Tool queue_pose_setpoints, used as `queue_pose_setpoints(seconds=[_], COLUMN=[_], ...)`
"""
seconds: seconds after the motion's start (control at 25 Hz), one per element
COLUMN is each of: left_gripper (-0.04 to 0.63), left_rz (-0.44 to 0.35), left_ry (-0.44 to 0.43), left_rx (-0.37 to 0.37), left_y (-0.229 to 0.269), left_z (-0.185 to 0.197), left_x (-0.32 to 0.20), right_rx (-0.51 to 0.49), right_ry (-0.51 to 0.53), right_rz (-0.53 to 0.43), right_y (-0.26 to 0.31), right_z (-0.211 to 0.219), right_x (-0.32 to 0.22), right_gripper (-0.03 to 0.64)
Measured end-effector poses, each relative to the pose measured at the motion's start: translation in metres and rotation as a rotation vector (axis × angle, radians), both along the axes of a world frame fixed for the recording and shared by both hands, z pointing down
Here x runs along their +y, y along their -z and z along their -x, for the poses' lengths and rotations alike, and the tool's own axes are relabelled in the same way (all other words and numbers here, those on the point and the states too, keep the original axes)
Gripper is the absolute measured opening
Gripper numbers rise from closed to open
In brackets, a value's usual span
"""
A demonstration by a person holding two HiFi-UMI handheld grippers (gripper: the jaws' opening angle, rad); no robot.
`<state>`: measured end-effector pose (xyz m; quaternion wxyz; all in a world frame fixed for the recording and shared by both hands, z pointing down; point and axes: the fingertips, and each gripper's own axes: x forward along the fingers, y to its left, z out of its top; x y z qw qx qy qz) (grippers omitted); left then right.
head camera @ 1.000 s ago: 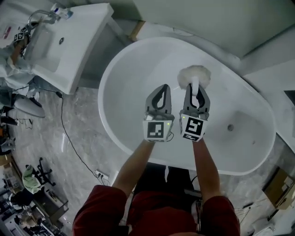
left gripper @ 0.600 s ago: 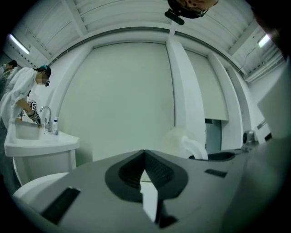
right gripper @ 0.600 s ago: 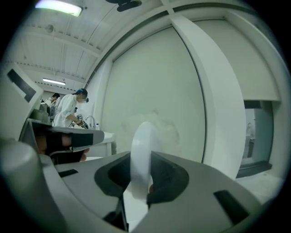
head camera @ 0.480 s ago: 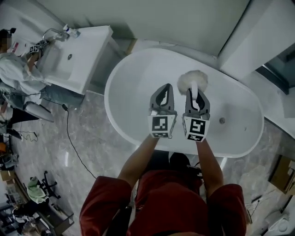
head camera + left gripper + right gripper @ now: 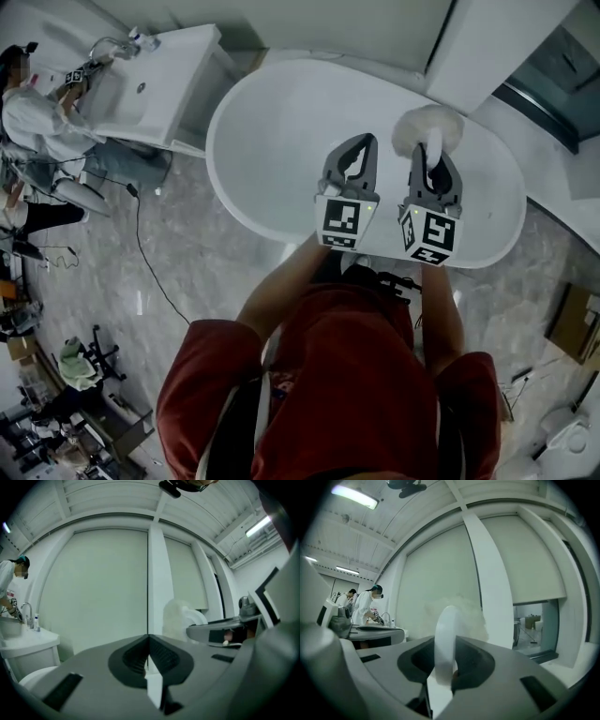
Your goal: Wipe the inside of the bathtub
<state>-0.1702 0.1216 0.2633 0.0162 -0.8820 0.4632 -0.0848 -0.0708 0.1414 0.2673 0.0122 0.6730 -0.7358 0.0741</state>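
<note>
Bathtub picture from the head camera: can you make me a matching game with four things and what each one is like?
Things:
1. left gripper
2. right gripper
3. bathtub
4. sink

Descriptions:
A. a person in white stands at it
B. shut on the handle of the fluffy duster
C. shut, with nothing in it
D. big white oval beneath both grippers

Pairs: 1-C, 2-B, 3-D, 4-A
</note>
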Motion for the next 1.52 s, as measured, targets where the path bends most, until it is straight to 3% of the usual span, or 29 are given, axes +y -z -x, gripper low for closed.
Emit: queue_pose_setpoints(seconds=[0.4,0.72,0.88,1.24,1.52], left_gripper=[0.015,0.015,0.015,0.015,0.015], left_rz=[-0.005,-0.045,-0.075,-0.156,-0.160], left_ry=[-0.069,-0.147,-0.175,-0.176,-0.129], left_rx=[0.046,0.066,0.037,0.086,0.076], left_y=[0.025,0.057,0.060,0.094,0.097], left_z=[-0.011,0.012,0.030,0.061,0.080], left_x=[0.039,0.046,0.050,0.064,0.059], right_rx=[-0.005,0.015,0.033,0.119,0.111], right_ry=[-0.086,-0.145,-0.164,-0.159,-0.142], right_rz=[0.020,0.012,-0.018,-0.146,-0.122], right_y=[0.033,0.058,0.072,0.102,0.094], right_z=[-0.038,-0.007,0.020,0.056,0.069], right_x=[0.073,0.090,0.097,0.103,0.089], right_gripper=[0.091,0.092,0.091,0.092,0.092])
